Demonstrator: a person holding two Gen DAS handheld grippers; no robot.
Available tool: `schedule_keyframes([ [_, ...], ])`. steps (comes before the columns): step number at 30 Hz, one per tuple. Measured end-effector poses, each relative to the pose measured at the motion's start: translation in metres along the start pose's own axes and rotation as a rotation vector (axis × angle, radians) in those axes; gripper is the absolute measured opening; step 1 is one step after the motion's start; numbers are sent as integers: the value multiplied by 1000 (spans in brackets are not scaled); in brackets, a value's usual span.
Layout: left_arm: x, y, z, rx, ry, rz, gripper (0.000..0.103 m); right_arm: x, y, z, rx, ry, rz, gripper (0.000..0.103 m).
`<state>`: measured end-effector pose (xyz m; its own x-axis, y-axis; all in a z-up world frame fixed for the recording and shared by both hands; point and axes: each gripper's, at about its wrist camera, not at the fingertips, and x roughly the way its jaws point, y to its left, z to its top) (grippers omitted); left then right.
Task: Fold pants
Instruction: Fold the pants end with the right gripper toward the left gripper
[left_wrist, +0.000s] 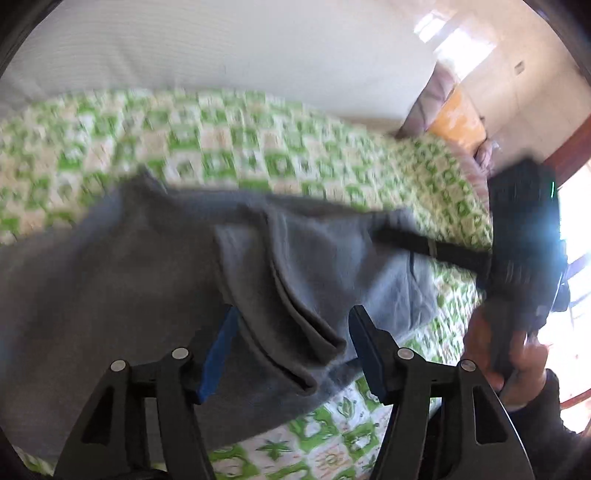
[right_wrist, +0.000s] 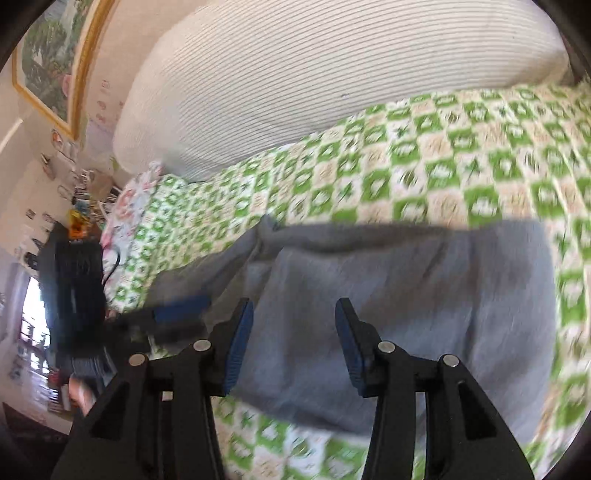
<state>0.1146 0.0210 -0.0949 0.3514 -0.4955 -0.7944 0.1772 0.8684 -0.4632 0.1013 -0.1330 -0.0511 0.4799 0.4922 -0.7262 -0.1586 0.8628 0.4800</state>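
Note:
Grey pants (left_wrist: 147, 280) lie on a bed with a green and white checked cover (left_wrist: 229, 147). In the left wrist view my left gripper (left_wrist: 291, 317) is open, its blue-padded fingers either side of a folded hem edge of the pants that lies between them. In the right wrist view the pants (right_wrist: 388, 302) spread across the cover (right_wrist: 424, 162), and my right gripper (right_wrist: 293, 312) is open just above the grey cloth, holding nothing. The right gripper also shows at the right of the left wrist view (left_wrist: 406, 240), reaching onto the pants. The left gripper shows at the left of the right wrist view (right_wrist: 177, 314).
A large white ribbed pillow (right_wrist: 314, 74) lies at the head of the bed, also in the left wrist view (left_wrist: 240, 48). A framed picture (right_wrist: 48, 59) hangs on the wall at left. A bright window (left_wrist: 580, 266) is at the right.

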Motion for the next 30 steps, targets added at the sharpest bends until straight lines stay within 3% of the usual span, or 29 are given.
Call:
schedule_keyframes([
  [4, 20, 1, -8, -42, 24, 19, 63, 23, 4, 20, -59, 26, -16, 48],
  [6, 26, 4, -9, -60, 17, 30, 56, 40, 10, 25, -106, 47, -45, 48],
  [7, 28, 7, -8, -67, 17, 35, 48, 51, 11, 26, -125, 64, -59, 48],
  [8, 30, 8, -8, -73, 20, 28, 28, 61, 11, 25, -142, 87, -74, 48],
  [9, 32, 10, -8, -82, 22, 13, 21, 71, 9, 23, -149, 122, -77, 48],
  [10, 31, 11, -8, -86, 19, 12, 20, 78, 7, 20, -151, 148, -75, 31],
  [11, 29, 11, -8, -78, 14, 20, 18, 85, 6, 17, -153, 173, -79, 4],
  [20, -4, 26, -30, -73, -18, 33, 20, 73, 47, 10, -200, 131, 89, 3],
  [22, 1, 37, -36, -105, 6, 38, 23, 87, 53, 3, -212, 168, 77, 3],
  [26, 2, 52, -44, -152, 26, 27, 25, 124, 46, -13, -217, 248, -34, 6],
  [30, -12, 58, -47, -160, -2, 44, 39, 110, 52, -8, -193, 206, -9, 12],
])
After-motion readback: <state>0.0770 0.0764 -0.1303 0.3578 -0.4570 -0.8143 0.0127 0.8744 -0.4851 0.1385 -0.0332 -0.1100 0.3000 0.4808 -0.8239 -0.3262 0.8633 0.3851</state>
